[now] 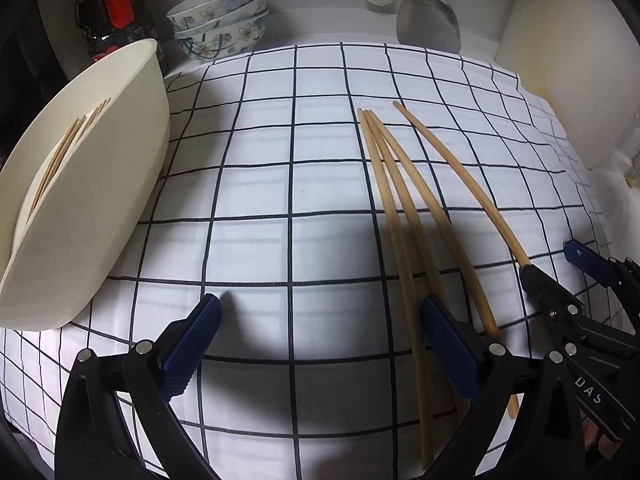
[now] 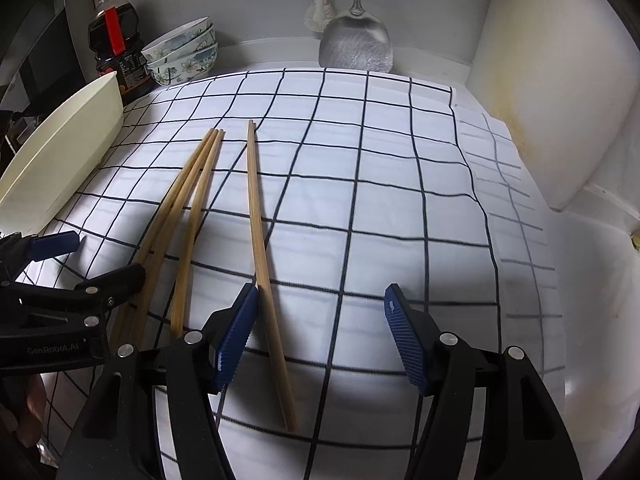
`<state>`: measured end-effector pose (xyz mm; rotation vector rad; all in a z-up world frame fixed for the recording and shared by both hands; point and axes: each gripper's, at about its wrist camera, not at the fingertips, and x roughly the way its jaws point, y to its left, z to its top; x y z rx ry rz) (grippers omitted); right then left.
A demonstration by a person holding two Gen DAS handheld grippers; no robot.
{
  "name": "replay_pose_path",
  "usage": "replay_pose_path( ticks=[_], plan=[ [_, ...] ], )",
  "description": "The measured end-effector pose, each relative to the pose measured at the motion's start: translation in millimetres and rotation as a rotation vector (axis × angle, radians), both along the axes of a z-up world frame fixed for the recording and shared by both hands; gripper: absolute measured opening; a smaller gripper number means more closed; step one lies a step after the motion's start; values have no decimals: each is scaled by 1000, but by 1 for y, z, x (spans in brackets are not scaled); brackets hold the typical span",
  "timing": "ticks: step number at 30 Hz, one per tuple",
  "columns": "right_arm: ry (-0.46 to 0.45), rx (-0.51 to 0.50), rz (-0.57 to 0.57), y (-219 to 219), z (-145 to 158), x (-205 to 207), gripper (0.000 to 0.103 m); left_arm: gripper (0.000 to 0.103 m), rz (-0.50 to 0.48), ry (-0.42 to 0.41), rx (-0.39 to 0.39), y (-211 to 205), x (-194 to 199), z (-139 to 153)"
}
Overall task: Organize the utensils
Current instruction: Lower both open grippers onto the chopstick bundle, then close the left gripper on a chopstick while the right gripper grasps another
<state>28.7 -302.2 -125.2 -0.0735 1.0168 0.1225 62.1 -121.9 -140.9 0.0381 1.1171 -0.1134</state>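
We see a white counter (image 2: 592,320) covered over most of its surface by a white cloth (image 2: 360,208) printed with a dark grid. The cloth's right edge stops short of the counter's right edge, leaving a bare strip. A pale grey wall (image 2: 260,4) rises at the counter's back edge. At the back right corner, a cream panel (image 2: 540,80) stands upright, with yellowish staining along its lower edge. Light falls from above and casts soft dark shadows on the cloth near the front edge.
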Motion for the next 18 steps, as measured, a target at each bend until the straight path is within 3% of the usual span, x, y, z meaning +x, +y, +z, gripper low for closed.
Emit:
replay_pose_path(
  ticks=[2,4,6,10,11,14,18],
  plan=[
    [-6,0,14,3,-1,5,62,92,-3,-10,-1,-1,5,1],
    [-12,2,35,7,-1,11,61,82,-14,-23,-3,-3,8,3],
    [-12,3,55,11,-1,17,55,64,-25,-34,-7,-6,9,6],
    [-15,3,107,22,0,25,25,40,-37,-47,-13,-11,10,10],
    [-16,1,118,25,0,26,17,30,-40,-47,-16,-11,10,10],
    [-17,-19,142,35,0,29,7,8,-53,-42,-24,-13,10,11],
    [-3,5,129,32,1,30,6,7,-58,-23,-39,-10,8,12]
  ],
)
